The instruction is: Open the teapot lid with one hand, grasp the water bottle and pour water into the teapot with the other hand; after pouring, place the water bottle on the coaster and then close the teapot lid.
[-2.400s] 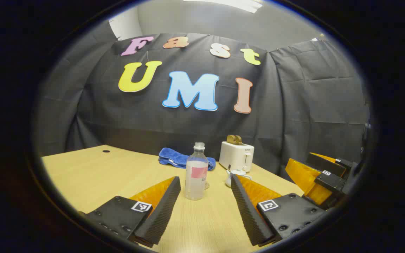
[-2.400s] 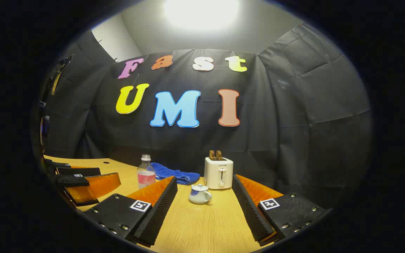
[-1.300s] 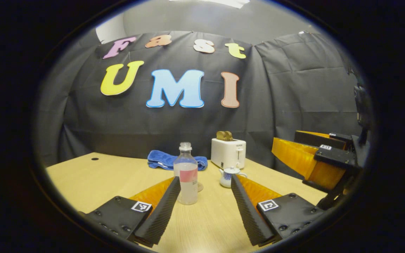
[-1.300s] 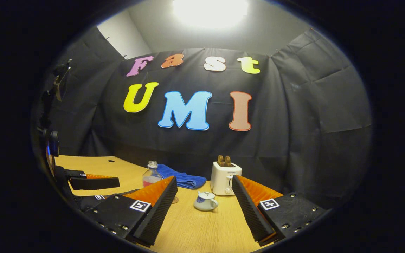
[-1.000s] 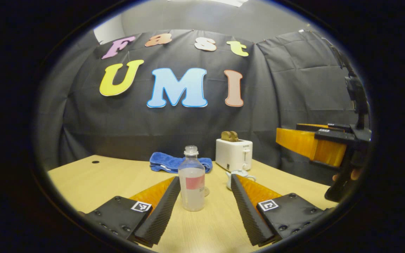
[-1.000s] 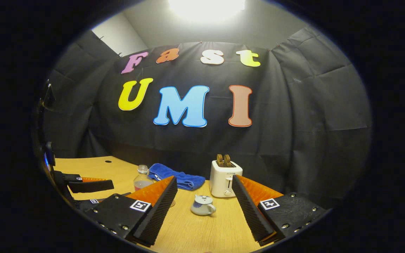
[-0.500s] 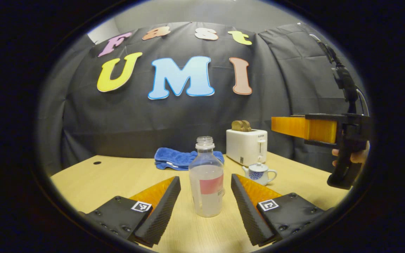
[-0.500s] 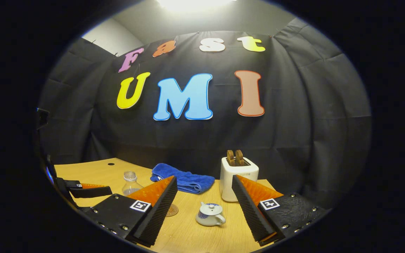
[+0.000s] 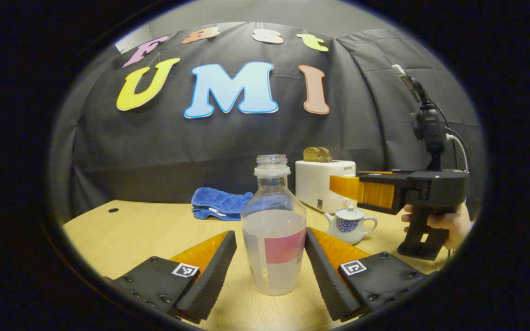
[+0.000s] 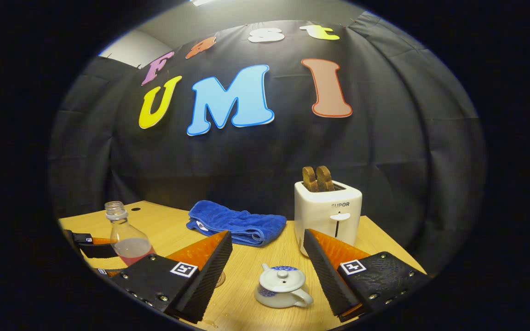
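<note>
Clear plastic water bottle (image 9: 274,230), uncapped, rounded shoulders, pink label band, roughly half full, upright on pale wood-grain table (image 9: 145,230). In the left gripper view, left gripper (image 9: 269,269) spread wide, ribbed wedge-shaped fingers (image 9: 212,271) flanking the bottle; right-hand finger looks to be touching or just beside the label, left-hand finger apart from it, so no clamp.

Small glazed white teapot (image 10: 282,287) with blue pattern, round knobbed lid (image 10: 282,276) seated on top, handle toward 4 o'clock in the right gripper view. Right gripper (image 10: 268,269) splayed apart above and around it, teapot between the fingers toward 6 o'clock, nothing pressed. Same teapot in the left gripper view at 3 o'clock of the bottle, farther back.

Around: crumpled blue terry towel (image 10: 237,225) toward 12 o'clock of the teapot; boxy white toaster (image 10: 328,211) with two brown slices standing in the slots, at 1 o'clock. Round brownish coaster (image 10: 220,278) partly hidden behind the left-hand finger at 9 o'clock of the teapot. In the left gripper view, right gripper held by a hand (image 9: 444,220) above the teapot, bottle blocking part of the towel.
</note>
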The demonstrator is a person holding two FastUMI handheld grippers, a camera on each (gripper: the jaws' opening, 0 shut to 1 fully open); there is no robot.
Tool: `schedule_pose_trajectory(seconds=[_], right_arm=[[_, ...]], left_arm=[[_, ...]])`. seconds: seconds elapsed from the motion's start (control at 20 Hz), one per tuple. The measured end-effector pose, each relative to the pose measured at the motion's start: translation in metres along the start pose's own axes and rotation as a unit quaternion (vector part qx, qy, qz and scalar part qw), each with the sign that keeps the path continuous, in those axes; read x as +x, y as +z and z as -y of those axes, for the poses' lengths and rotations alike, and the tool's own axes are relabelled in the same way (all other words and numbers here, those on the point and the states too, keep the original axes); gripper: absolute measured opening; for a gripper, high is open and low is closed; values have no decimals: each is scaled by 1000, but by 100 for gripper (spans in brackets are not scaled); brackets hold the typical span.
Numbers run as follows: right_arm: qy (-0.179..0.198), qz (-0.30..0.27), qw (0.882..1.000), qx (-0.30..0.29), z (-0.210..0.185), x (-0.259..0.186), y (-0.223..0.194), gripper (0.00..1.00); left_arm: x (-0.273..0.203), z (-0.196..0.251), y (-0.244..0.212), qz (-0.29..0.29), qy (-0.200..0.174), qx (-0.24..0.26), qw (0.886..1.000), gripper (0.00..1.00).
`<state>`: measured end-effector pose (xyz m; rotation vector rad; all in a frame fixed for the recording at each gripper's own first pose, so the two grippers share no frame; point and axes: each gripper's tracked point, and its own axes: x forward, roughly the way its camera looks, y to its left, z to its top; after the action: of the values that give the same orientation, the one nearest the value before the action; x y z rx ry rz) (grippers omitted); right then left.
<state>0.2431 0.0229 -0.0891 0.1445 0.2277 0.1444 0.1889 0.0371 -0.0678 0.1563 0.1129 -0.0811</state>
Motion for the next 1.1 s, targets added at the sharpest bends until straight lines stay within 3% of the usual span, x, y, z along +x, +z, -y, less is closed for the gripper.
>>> schedule_pose_trajectory(seconds=[0.25, 0.35, 0.45, 0.55, 0.7, 0.75, 0.8, 1.1], right_arm=[[-12, -31, 999, 14, 9, 27, -34, 96], [-13, -40, 999, 15, 12, 34, -45, 87], [-18, -27, 999, 17, 17, 37, -43, 83], [-18, -36, 999, 13, 16, 39, -42, 70], [-32, -53, 998, 8, 21, 46, -46, 70], [-36, -56, 998, 4, 22, 45, -46, 46], [-41, -58, 997, -3, 23, 45, -47, 39], [-45, -72, 996, -28, 23, 45, -48, 39]], left_arm=[[18, 1, 1, 9, -7, 0, 1000, 100], [22, 3, 2, 14, -7, 2, 1000, 100], [24, 7, 3, 16, -14, -3, 1000, 100], [24, 9, 2, 16, -17, -2, 1000, 98], [25, 10, -1, 5, -20, -4, 1000, 92], [25, 10, -2, 2, -21, -5, 1000, 89], [24, 9, -3, -2, -20, -5, 1000, 89], [20, 9, -4, -11, -15, -8, 1000, 87]])
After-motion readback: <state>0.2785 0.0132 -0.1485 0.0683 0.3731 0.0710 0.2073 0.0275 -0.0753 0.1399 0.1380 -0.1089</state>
